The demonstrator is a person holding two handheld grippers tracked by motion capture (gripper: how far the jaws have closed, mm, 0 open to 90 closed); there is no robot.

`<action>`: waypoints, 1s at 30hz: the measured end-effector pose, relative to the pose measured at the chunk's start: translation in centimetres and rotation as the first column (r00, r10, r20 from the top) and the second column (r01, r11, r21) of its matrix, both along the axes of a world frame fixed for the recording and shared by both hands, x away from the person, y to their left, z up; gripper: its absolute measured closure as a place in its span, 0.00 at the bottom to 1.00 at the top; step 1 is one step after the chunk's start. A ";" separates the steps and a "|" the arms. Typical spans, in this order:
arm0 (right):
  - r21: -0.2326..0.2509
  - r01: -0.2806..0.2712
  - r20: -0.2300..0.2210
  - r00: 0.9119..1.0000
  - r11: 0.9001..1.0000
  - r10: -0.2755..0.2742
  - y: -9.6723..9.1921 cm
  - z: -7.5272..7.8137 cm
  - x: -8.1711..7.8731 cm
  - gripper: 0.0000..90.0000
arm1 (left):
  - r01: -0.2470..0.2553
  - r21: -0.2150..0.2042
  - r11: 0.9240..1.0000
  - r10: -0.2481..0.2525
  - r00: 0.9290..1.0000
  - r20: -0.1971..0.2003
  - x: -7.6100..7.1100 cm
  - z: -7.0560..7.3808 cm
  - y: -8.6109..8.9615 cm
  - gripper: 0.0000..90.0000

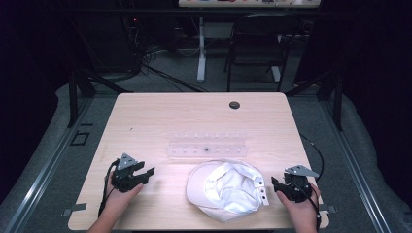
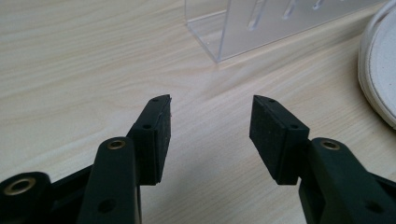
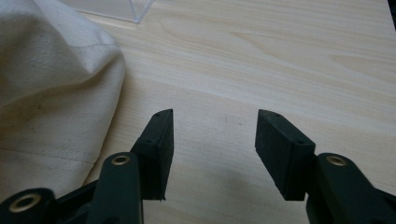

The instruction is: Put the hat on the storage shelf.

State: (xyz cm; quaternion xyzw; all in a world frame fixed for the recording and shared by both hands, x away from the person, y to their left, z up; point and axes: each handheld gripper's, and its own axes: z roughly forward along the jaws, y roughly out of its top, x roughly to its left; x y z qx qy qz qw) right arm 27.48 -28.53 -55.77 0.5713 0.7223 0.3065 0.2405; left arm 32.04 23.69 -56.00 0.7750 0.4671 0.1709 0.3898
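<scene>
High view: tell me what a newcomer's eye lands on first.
A white cap lies upside down at the near middle of the wooden table, its inside facing up. Just behind it stands a clear plastic rack. Flanking the cap, the left gripper and right gripper rest on the table, fingers open and empty.

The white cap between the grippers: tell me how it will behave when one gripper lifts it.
The white cap lies upside down with its crown creased and sagging, so it will probably flop and fold when lifted. It looks like thin fabric, likely light. Its brim seems stiffer, so it is probably the firmer place to pinch.
</scene>
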 end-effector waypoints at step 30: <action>0.376 -0.053 -0.282 0.944 0.925 0.169 -1.3 5.5 0.4 0.57 | 0.013 0.000 1.000 -0.013 0.999 -0.041 -0.3 -0.4 -0.2 0.54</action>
